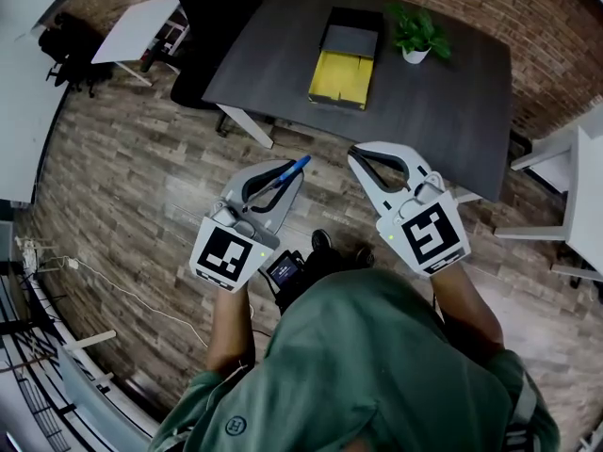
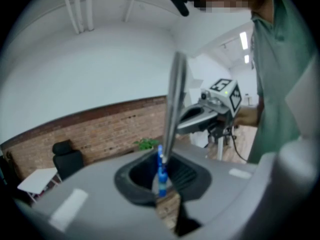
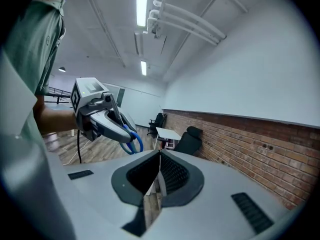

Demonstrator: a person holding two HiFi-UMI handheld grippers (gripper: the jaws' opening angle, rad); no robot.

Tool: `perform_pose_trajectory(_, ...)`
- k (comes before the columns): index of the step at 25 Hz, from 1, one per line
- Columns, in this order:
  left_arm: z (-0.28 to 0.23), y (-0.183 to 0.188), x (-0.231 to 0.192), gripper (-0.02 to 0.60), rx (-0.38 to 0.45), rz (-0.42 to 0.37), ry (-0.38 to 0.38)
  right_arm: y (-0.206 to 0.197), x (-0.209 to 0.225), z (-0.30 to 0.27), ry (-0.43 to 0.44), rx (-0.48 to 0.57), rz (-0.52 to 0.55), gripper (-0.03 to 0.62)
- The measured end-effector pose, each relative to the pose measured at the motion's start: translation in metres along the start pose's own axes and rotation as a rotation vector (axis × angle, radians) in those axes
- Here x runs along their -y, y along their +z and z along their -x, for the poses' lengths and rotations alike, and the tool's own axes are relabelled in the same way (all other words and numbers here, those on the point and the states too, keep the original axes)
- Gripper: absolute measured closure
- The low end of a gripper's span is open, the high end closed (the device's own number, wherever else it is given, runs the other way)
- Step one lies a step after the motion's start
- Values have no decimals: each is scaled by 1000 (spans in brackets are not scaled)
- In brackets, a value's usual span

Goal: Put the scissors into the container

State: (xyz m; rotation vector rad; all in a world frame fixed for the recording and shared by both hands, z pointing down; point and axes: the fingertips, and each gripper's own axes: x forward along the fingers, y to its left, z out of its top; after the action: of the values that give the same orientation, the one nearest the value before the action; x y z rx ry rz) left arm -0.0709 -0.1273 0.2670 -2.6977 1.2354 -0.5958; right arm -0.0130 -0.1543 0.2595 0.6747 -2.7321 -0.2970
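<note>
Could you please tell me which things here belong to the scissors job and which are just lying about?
Job: scissors in the left gripper; container on the dark table.
Lying about: potted plant; white desk; black chair.

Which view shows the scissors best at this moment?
The left gripper view: the scissors stand close up, a grey blade rising from the left gripper's shut jaws with blue at the pinch. The head view shows a blue piece poking from that gripper; the right gripper view shows blue handle loops.
</note>
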Motion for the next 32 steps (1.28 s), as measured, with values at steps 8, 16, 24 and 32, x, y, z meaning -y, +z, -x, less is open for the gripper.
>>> perform_pose_trajectory(8, -15, -4, -47, 545, 30, -15, -52, 7, 23, -36, -57, -22, -13, 586)
perform_pose_trajectory(16, -15, -13, -94, 545, 68, -37, -99, 20, 30, -80, -111, -40, -10, 586)
perform_pose_trajectory(24, -11, -30, -119, 545, 79, -27, -132, 23, 26, -107, -131, -71, -11, 586)
perform_pose_trajectory(32, -31, -39, -129, 545, 62, 7, -145, 13, 46, -117, -130, -90, -26, 586)
